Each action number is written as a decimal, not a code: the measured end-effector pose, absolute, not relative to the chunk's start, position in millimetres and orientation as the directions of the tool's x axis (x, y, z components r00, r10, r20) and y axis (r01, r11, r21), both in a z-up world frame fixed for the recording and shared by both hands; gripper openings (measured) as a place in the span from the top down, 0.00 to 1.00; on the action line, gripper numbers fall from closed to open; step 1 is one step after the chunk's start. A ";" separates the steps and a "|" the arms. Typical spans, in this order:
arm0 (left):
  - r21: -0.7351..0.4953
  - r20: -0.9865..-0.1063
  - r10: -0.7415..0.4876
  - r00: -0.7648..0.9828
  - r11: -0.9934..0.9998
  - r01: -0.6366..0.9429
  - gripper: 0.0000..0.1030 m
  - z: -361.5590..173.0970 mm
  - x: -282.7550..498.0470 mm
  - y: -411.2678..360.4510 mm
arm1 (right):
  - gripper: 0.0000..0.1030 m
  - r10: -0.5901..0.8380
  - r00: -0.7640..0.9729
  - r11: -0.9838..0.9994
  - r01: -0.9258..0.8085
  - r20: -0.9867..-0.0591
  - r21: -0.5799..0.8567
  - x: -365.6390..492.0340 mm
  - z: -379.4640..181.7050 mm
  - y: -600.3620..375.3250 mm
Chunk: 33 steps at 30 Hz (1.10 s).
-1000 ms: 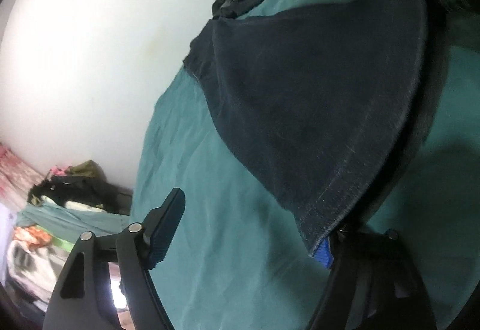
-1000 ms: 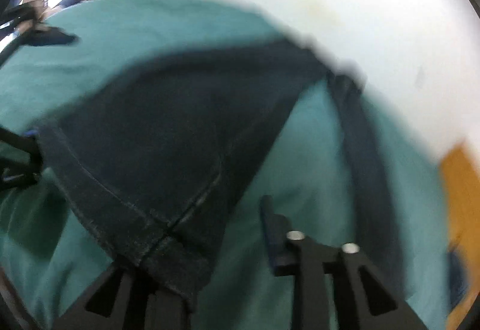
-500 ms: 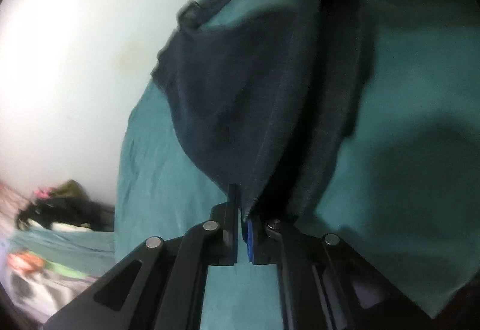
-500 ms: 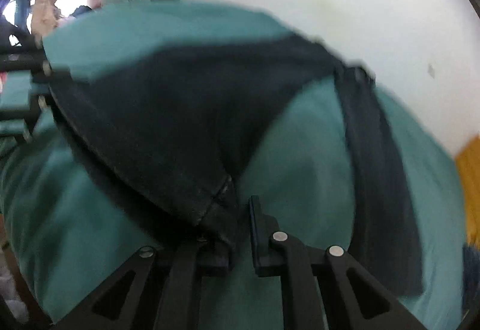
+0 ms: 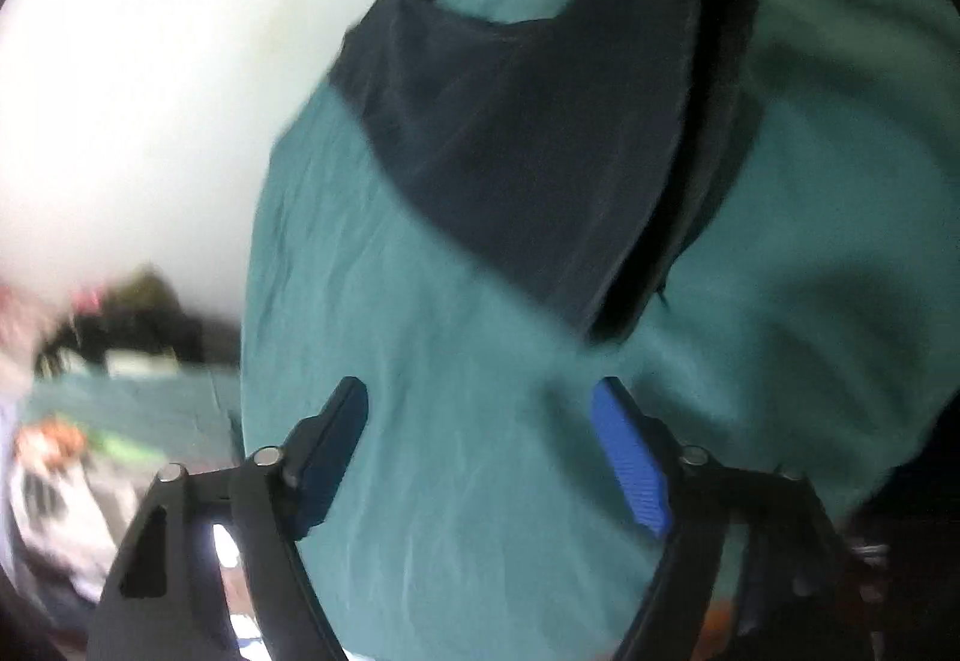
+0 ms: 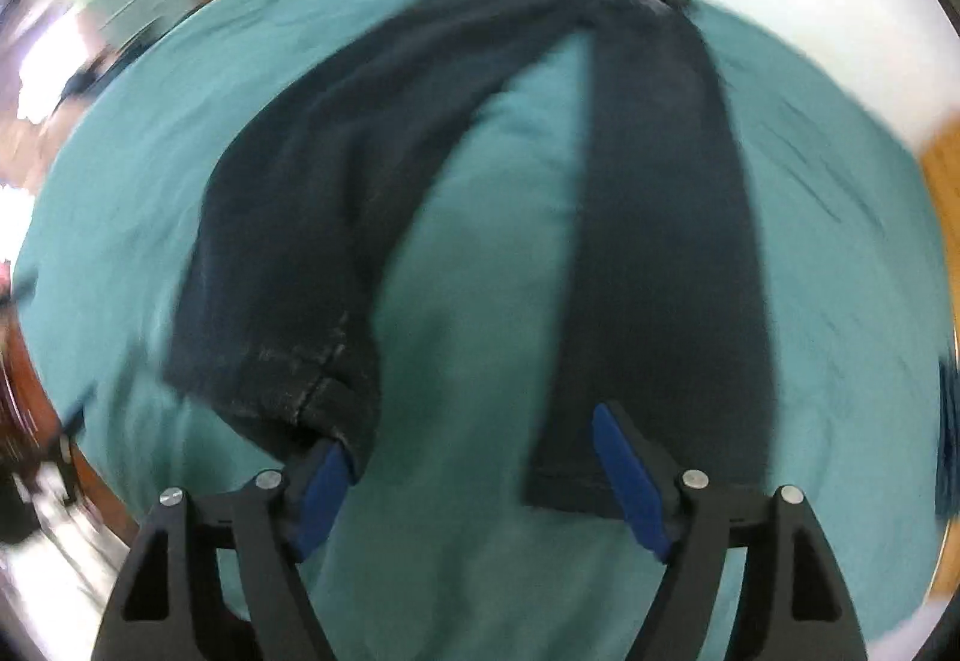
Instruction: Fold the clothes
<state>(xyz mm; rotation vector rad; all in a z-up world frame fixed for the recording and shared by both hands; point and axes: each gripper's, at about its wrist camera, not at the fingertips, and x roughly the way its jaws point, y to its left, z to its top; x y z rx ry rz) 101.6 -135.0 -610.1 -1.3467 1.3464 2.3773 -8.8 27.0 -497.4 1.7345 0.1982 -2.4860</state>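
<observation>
Blurred clutter [image 5: 114, 361] beyond bed edge

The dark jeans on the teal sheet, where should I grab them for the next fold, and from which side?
Likely the hem ends. On the jeans, both legs lie flat in a V, their hems nearest the open right gripper. The left leg's hem sits right by its left finger. Come in low from the hem side, sliding one finger under the edge off the teal sheet.

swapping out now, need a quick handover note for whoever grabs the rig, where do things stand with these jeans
Left tool: open, empty, above bare teal sheet, short of the jeans.
Right tool: open, holding nothing; one finger sits at the left leg hem, the other at the right leg hem.
Dark jeans: flat on the sheet, legs spread in a V.
Done: jeans laid out.
Left: bring one leg over the other, then fold lengthwise.
</observation>
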 end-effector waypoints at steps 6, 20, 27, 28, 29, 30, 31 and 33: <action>0.413 -0.882 -0.310 -0.354 -0.870 -0.267 0.22 -528.1 -32.6 -105.5 | 0.14 0.059 -0.320 -0.998 -0.023 -0.946 -0.054 -119.4 -428.4 83.1; 0.410 -0.868 -0.385 -0.315 -0.912 -0.014 0.22 -483.2 -155.8 -98.2 | 0.69 -0.284 -0.199 -0.947 0.213 -0.938 0.241 -111.3 -493.3 100.2; 0.507 -0.854 -0.476 -0.211 -0.851 -0.134 0.22 -574.2 -123.0 -83.5 | 0.38 -0.336 -0.316 -0.907 -0.143 -0.887 0.395 -122.6 -544.1 177.8; 0.502 -0.856 -0.470 -0.213 -0.854 -0.135 0.22 -587.1 -127.8 -76.1 | 0.38 -0.345 -0.338 -0.894 -0.165 -0.876 0.416 -130.3 -549.1 182.0; 0.497 -0.859 -0.464 -0.216 -0.857 -0.136 0.22 -600.0 -132.6 -68.6 | 0.38 -0.322 -0.332 -0.901 -0.179 -0.886 0.395 -139.1 -555.7 180.5; 0.479 -0.869 -0.448 -0.212 -0.868 -0.132 0.22 -610.6 -137.4 -65.9 | 0.38 -0.296 -0.323 -0.910 -0.192 -0.899 0.369 -148.1 -562.5 178.4; 0.472 -0.873 -0.443 -0.206 -0.872 -0.126 0.22 -620.4 -141.7 -65.3 | 0.38 -0.285 -0.319 -0.909 -0.210 -0.904 0.361 -153.6 -569.6 176.2; 0.462 -0.879 -0.436 -0.194 -0.880 -0.111 0.22 -635.9 -147.2 -65.8 | 0.44 -0.262 -0.318 -0.907 -0.240 -0.911 0.345 -160.3 -578.9 172.8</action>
